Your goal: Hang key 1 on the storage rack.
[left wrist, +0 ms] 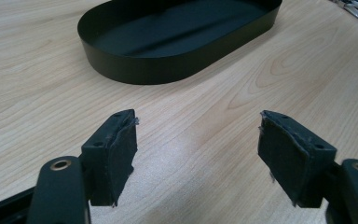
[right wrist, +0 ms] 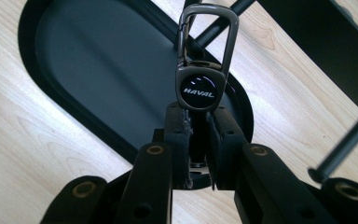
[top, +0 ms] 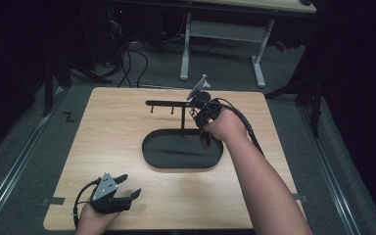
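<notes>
You are holding right tongs [right wrist: 196,126] clamped on keychain [right wrist: 200,84] above black tray [top: 149,152]; left tongs [left wrist: 198,144] resting wide apart, gripping nothing, over surface [top: 107,127].

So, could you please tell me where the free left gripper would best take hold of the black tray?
Probably at the tray's near long wall, coming down from above with one of the fingers inside and one outside: the rim is thin, upright and open-topped, and that side faces the open left gripper.
</notes>
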The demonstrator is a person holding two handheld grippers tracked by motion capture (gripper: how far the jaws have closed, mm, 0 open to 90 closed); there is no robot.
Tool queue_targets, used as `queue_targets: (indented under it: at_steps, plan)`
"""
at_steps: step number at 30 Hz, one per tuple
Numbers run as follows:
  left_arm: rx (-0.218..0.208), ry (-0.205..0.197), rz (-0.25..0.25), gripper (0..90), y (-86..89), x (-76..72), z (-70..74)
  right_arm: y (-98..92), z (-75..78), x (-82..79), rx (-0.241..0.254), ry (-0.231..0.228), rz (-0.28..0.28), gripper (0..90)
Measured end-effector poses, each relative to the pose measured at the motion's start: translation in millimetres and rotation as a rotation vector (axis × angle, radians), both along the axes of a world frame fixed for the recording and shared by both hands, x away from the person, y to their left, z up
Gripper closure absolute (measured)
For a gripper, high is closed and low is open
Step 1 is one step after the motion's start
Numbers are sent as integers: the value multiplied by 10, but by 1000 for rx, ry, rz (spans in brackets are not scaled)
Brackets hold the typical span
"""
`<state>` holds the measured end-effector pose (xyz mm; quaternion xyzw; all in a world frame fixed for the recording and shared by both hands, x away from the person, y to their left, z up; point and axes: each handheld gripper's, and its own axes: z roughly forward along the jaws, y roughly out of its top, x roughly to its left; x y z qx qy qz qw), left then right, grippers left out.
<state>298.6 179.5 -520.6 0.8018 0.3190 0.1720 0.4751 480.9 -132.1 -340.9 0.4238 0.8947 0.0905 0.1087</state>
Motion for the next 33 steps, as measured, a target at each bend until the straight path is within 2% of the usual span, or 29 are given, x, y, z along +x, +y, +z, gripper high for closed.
queue_targets:
  at_steps: [4,5,9,10,18,19,21,27,33]
  plan:
    - [-2,0,1,286,2,0,0,18,-52,24,7,2,-26,798]
    - [-2,0,1,286,2,0,0,9,-62,38,9,-5,-10,797]
    - [-2,3,0,287,17,1,2,3,-93,56,15,-14,-21,796]
    - [0,3,-1,287,18,1,3,7,-107,60,24,-10,-39,794]
    - [1,5,-5,286,2,-2,-3,6,-138,91,34,-18,-40,779]
    - [2,5,-5,286,3,-2,-3,16,-138,83,36,-13,-57,776]
    - [-1,4,-3,287,4,-1,-5,12,-144,95,36,-20,-43,765]
    - [1,4,-3,286,6,-1,-1,2,-143,110,43,-21,-54,766]
    - [6,11,-6,286,9,3,-4,-28,-131,52,45,-22,-53,750]
